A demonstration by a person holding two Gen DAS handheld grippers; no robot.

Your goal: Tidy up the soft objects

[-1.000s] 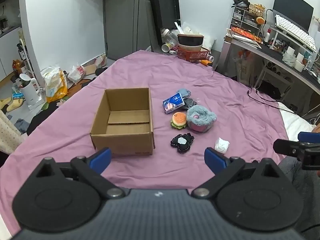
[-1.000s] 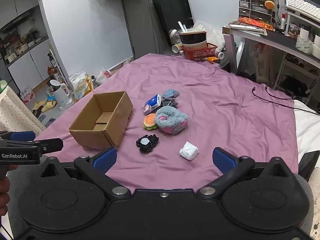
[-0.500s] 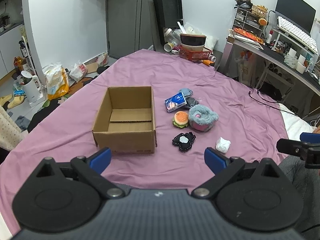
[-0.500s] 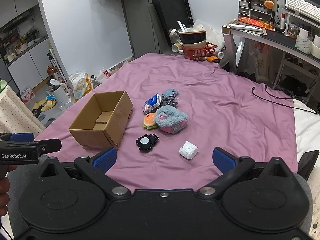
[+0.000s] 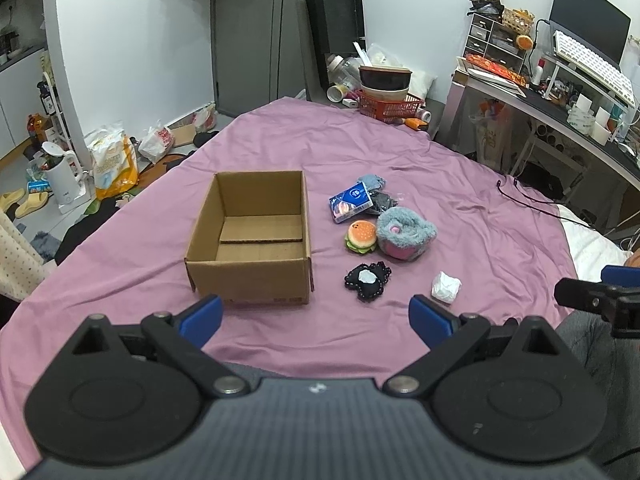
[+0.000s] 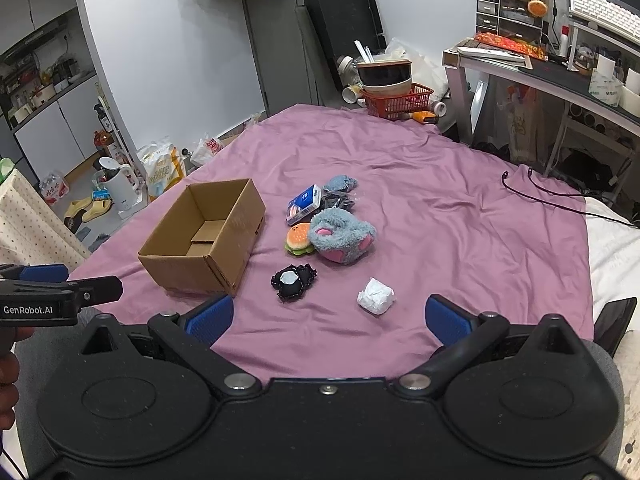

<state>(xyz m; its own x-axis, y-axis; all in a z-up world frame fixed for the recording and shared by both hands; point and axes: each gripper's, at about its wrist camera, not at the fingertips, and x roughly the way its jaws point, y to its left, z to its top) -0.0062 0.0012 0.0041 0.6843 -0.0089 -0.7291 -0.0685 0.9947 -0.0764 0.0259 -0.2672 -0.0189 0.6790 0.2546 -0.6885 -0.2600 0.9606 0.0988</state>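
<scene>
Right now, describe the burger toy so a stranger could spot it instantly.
On the purple bedsheet, look just right of the open cardboard box. The burger toy sits against the fluffy grey-and-pink plush; it alone has an orange bun and green frill.

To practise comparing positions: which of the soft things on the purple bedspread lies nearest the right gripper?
The crumpled white wad. It lies alone, just ahead of the open right gripper, closer than the black frilly piece, burger plush or grey furry slipper.

— What lies on the purple sheet?
— An open box, toys beside it: burger, grey plush, black one (white patch).
— The left gripper?
— Jaws wide, holding nothing.
</scene>
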